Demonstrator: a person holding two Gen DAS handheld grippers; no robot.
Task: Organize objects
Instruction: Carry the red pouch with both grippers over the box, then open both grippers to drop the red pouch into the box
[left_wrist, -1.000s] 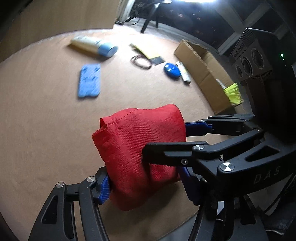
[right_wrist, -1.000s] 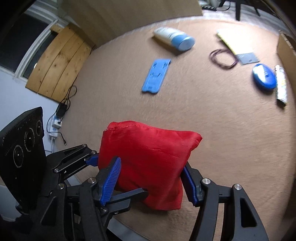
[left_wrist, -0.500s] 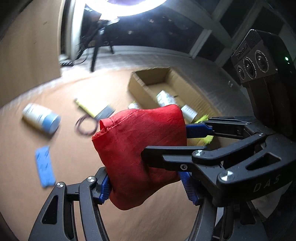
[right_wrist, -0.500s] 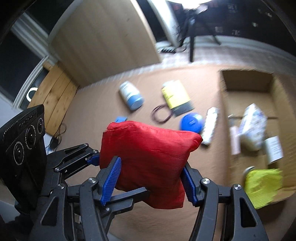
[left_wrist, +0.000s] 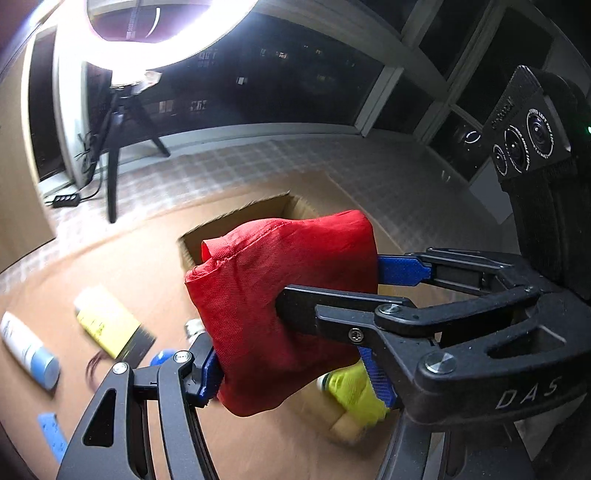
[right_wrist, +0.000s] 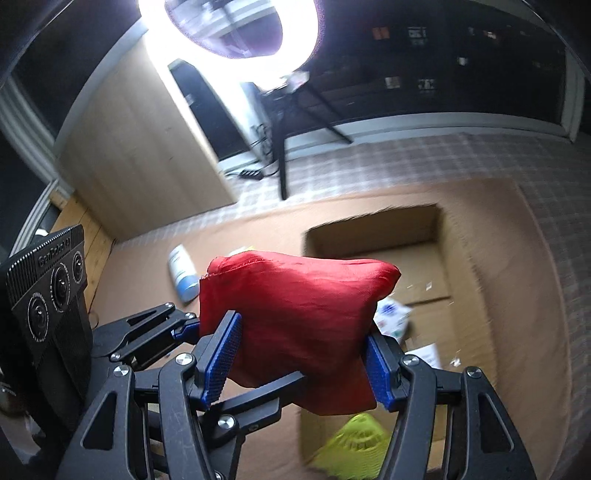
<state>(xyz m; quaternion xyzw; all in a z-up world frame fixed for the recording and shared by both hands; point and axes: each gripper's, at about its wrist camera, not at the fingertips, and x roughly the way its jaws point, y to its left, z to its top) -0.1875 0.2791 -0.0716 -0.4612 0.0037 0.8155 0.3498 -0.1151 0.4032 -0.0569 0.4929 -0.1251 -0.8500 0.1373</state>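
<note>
A red cloth bag (left_wrist: 280, 314) (right_wrist: 295, 306) hangs in the air, held from both sides. My left gripper (left_wrist: 290, 373) is shut on its lower part, with blue pads pressed into the cloth. My right gripper (right_wrist: 299, 363) is shut on it too, crossing the left one. Below and behind the bag is an open cardboard box (right_wrist: 373, 229) (left_wrist: 236, 221), with the bag over its near part. A white printed packet (right_wrist: 391, 317) and a yellow item (right_wrist: 354, 450) (left_wrist: 354, 391) lie inside. The bag hides much of the box in the left wrist view.
Left on the brown table are a white bottle with a blue cap (left_wrist: 29, 350) (right_wrist: 183, 273), a yellow booklet (left_wrist: 107, 325), a dark cable loop (left_wrist: 96, 363), a blue round item (left_wrist: 162, 356) and a flat blue piece (left_wrist: 51, 435). A ring light (left_wrist: 155, 33) on a tripod stands behind the table.
Both grippers, still shut on the red bag, carried it up and across the table to the box. The loose items have slid to the left and the box now lies under the bag.
</note>
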